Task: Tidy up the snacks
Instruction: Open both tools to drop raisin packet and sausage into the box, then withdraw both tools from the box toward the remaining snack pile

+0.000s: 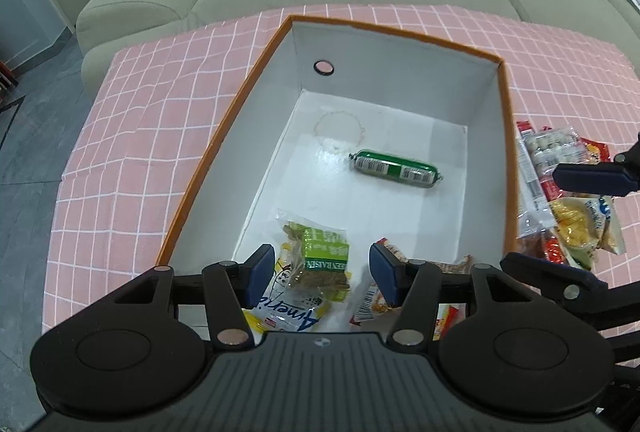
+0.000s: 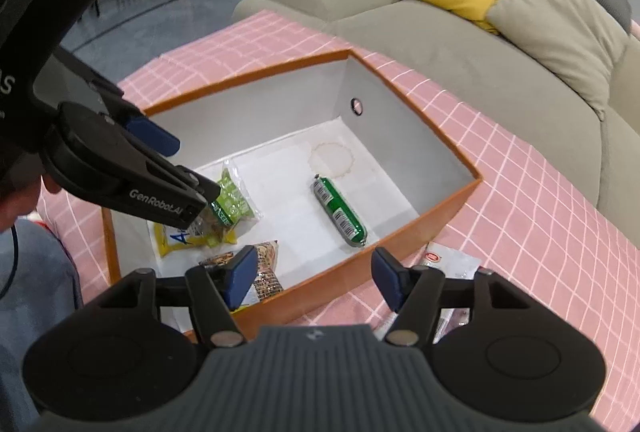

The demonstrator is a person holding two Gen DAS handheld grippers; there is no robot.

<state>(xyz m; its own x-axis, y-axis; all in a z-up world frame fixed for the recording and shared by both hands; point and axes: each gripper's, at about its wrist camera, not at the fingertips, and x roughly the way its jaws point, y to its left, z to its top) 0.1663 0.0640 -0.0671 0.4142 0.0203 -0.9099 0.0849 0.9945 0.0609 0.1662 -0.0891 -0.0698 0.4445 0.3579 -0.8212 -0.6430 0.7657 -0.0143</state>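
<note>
Right now your left gripper [image 1: 322, 274] hangs over the near end of the orange box [image 1: 506, 136], its blue pads [image 1: 262, 272] spread wide with nothing between them. Directly below and between those fingers lies the green raisin packet [image 1: 324, 258], resting on top of a yellow-and-white bag [image 1: 288, 312]. Under your right-hand pad sits a brown snack pack [image 1: 394, 254], partly hidden by the finger. Farther ahead of the gripper and slightly to its right, the green sausage [image 1: 396, 170] lies alone on the white box floor, well apart from the packets. Beyond the box's right wall, to the right of your left gripper, a loose pile of snacks [image 1: 564, 200] rests on the pink checked cloth [image 1: 132, 160].

Your right gripper [image 2: 314, 278] hovers above the box's long side wall, fingers parted and empty. To its left and ahead, the left gripper [image 2: 176, 168] reaches in over the raisin packet [image 2: 232, 202]. From this view you cannot tell whether it touches the packet. The brown snack pack [image 2: 264, 268] lies just ahead of your left-hand pad, inside the box. The sausage [image 2: 340, 212] lies straight ahead, between the fingers' lines, near the wall. A white wrapped snack [image 2: 452, 264] lies outside the box on the cloth [image 2: 520, 212], just beyond your right-hand finger. A beige sofa [image 2: 460, 44] stands behind.
</note>
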